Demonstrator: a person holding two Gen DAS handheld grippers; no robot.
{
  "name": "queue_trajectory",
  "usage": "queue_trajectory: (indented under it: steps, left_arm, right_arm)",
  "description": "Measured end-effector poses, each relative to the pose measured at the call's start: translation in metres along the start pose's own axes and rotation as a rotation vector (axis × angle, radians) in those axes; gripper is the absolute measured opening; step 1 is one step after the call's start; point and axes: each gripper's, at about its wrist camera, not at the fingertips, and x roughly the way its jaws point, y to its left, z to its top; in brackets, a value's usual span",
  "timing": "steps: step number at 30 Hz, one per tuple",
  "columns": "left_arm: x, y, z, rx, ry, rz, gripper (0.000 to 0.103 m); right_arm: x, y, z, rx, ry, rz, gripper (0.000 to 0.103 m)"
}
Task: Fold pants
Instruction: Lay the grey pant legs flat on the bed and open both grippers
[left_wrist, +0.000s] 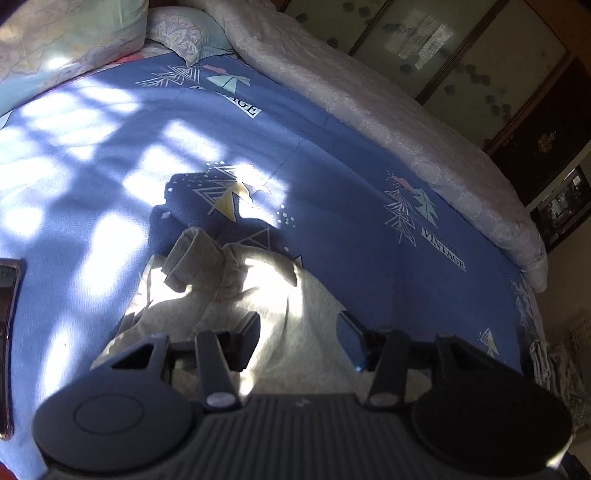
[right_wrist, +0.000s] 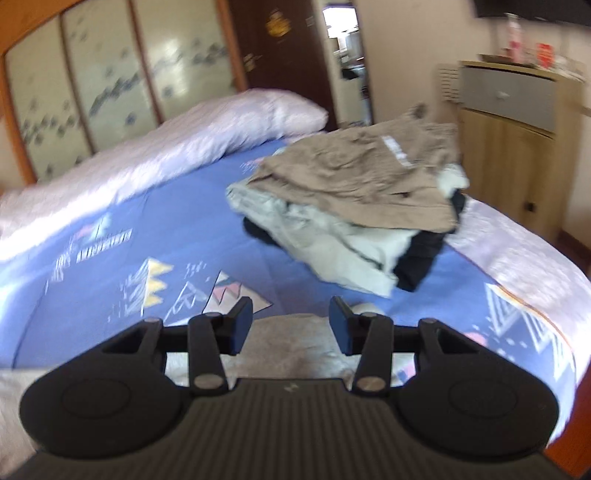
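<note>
Left view: phone at far left edge on blue patterned bedsheet. Light grey pants bunched just beyond and under left gripper, jaws partly apart, nothing pinched, cloth lying below the gap. Pale quilt along far right.

Right view: right gripper likewise partly open, gripping nothing, grey fabric near beneath it. Pile of clothes farther right.

left gripper | jaws apart, tilted down || right gripper | jaws apart, empty
</note>
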Motion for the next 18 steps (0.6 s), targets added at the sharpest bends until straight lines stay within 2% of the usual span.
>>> queue_trajectory:
  steps: [2, 5, 6, 7, 9, 10, 11, 12, 13, 14, 15, 18]
  left_arm:
    - [0.026, 0.004, 0.005, -0.008, 0.038, -0.008, 0.043]
    - [0.064, 0.017, -0.004, -0.041, 0.085, 0.059, 0.037]
    - [0.077, 0.025, -0.008, -0.055, 0.09, 0.108, 0.032]
    - [0.085, 0.033, -0.009, -0.075, 0.088, 0.143, 0.024]
    - [0.091, 0.048, -0.01, -0.14, 0.066, 0.133, 0.021]
    - [0.089, 0.054, -0.008, -0.194, 0.062, 0.11, 0.021]
    - [0.087, 0.058, -0.008, -0.228, 0.062, 0.099, 0.021]
    - [0.081, 0.059, -0.008, -0.253, 0.058, 0.093, 0.02]
    - [0.075, 0.056, -0.009, -0.255, 0.048, 0.094, 0.02]
    - [0.066, 0.054, -0.011, -0.252, 0.035, 0.098, 0.021]
    - [0.055, 0.05, -0.015, -0.249, 0.02, 0.092, 0.026]
    - [0.022, 0.037, -0.036, -0.233, -0.009, 0.028, 0.033]
  right_arm:
    - [0.018, 0.01, -0.001, -0.029, 0.054, 0.036, 0.049]
    - [0.057, 0.021, -0.013, 0.013, 0.215, 0.157, 0.041]
    - [0.07, 0.028, -0.019, 0.0, 0.263, 0.152, 0.031]
    - [0.083, 0.033, -0.024, -0.02, 0.277, 0.108, 0.026]
    - [0.095, 0.031, -0.023, 0.011, 0.209, 0.052, 0.016]
    - [0.103, 0.024, -0.018, 0.07, 0.208, 0.025, 0.004]
    - [0.107, 0.015, -0.012, 0.151, 0.203, 0.024, 0.002]
    - [0.107, 0.012, -0.008, 0.181, 0.197, -0.004, 0.001]
    - [0.106, 0.012, -0.004, 0.165, 0.194, -0.051, 0.001]
    - [0.103, 0.011, -0.002, 0.144, 0.196, -0.056, 0.003]
    - [0.098, 0.009, -0.002, 0.147, 0.195, -0.038, 0.006]
    - [0.062, -0.009, -0.007, 0.223, 0.152, 0.052, 0.014]
